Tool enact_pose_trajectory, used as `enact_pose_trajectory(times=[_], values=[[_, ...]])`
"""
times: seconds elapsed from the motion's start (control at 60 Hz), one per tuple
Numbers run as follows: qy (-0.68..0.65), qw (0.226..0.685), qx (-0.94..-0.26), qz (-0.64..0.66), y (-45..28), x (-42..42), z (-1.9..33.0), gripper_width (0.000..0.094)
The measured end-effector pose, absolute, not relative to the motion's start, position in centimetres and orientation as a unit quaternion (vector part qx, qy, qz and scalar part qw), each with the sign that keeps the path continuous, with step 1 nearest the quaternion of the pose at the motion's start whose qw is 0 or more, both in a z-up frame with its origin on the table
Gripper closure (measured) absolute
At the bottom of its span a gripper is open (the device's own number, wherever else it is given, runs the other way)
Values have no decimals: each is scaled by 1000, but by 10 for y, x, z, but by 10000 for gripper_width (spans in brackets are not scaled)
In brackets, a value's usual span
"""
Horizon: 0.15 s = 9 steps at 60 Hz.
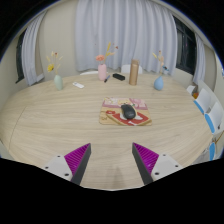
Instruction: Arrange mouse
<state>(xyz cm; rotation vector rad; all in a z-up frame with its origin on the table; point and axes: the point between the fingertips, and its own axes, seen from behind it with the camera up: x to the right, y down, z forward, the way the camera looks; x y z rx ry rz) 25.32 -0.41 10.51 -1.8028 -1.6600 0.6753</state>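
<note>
Gripper (111, 160) held above pale wood-grain round table (60, 125), its 2 purple-padded fingers (76, 158) spread wide, nothing between them. Dark rounded computer mouse (128, 111) seen resting on red-and-tan patterned rectangular mat (112, 118), well beyond fingertips, approx. centred ahead. Step judged: approach phase, grasp not yet made. Next move req'd: gripper to be advanced fwd and lowered so mouse is straddled by both fingers, then closed. Vases and bottles noted at far table edge, not involved.

A large round wooden table (60, 125) stands before pale curtains (110, 30).
</note>
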Motion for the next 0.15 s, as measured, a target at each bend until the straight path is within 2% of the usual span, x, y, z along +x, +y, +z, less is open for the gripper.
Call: enact_pose_trajectory(times=[0.15], values=[[-615,301,-685,248,1,259,106,84]])
